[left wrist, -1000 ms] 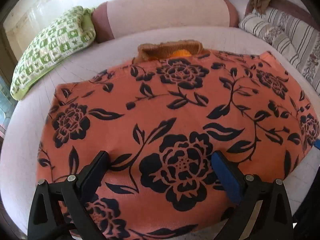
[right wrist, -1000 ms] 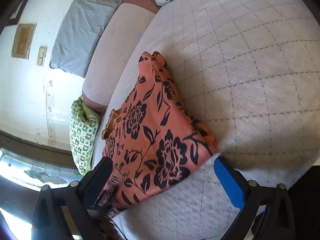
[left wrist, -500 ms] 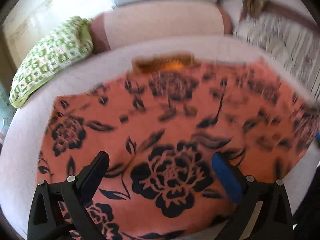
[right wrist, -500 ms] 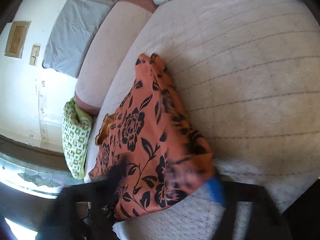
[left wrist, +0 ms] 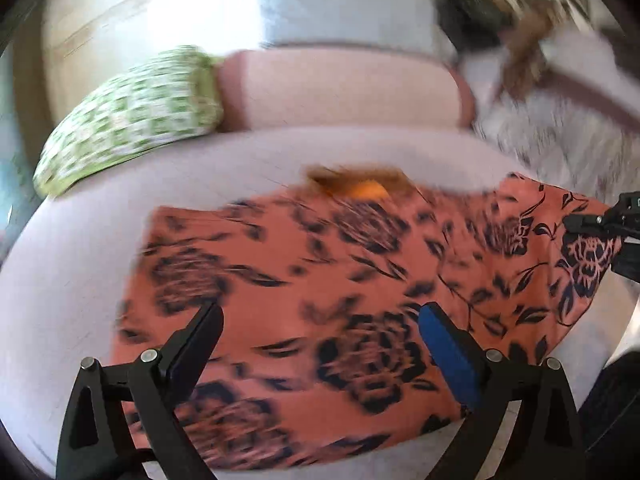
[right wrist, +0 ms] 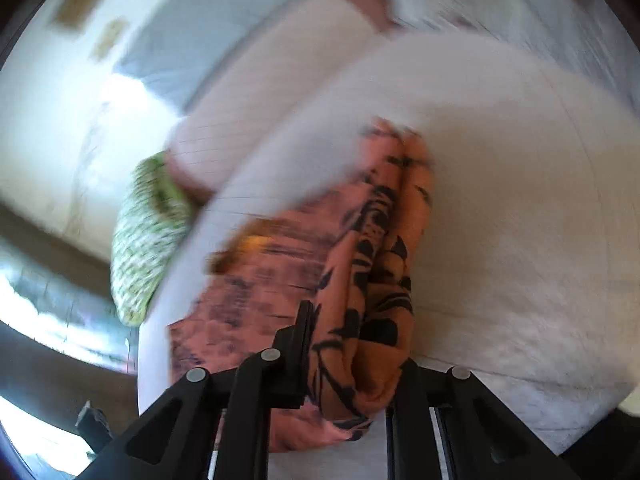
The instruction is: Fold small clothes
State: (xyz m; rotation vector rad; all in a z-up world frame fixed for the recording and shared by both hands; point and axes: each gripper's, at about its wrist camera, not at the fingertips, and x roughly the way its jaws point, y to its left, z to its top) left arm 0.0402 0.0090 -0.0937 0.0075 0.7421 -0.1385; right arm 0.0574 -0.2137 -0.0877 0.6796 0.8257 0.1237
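Note:
An orange garment with black flowers (left wrist: 340, 280) lies spread on a pale quilted bed (left wrist: 100, 240). My left gripper (left wrist: 320, 332) is open and hovers over its near edge, holding nothing. My right gripper (right wrist: 352, 360) is shut on the garment's right edge (right wrist: 372, 300), which bunches up between the fingers. In the left wrist view the right gripper (left wrist: 608, 228) shows at the far right on the cloth's corner. Both views are blurred by motion.
A green and white patterned pillow (left wrist: 132, 120) lies at the bed's back left. A pink bolster (left wrist: 340, 88) runs along the back, with a grey cushion (left wrist: 344, 4) behind it. Striped bedding (left wrist: 560, 140) lies at the back right.
My right gripper has closed on the garment's right edge and gathered it up. My left gripper has pulled back and stays open.

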